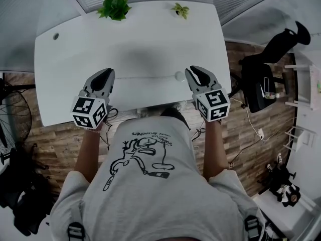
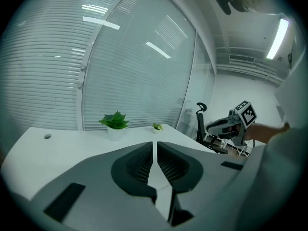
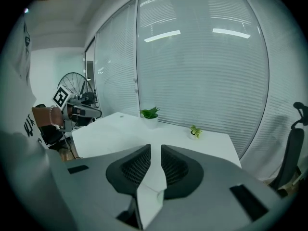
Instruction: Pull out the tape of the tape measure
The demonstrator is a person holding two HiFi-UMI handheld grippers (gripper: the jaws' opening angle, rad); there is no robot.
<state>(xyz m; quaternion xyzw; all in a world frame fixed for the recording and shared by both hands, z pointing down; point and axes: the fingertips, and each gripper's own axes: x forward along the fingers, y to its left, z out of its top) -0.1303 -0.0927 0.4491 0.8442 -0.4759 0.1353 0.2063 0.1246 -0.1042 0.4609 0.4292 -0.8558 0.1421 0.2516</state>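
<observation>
A small round white object, possibly the tape measure, lies on the white table, with a faint thin line running left from it. I cannot tell more about it, and neither gripper view shows it. My left gripper hovers over the table's near edge at the left, its jaws together with only a slit between them and nothing in it. My right gripper hovers just right of the round object, apart from it. Its jaws stand a narrow gap apart and are empty.
Two potted plants stand at the table's far edge against the blinds. There is a cable hole at the far left. A black office chair is to the right of the table and a fan to its left.
</observation>
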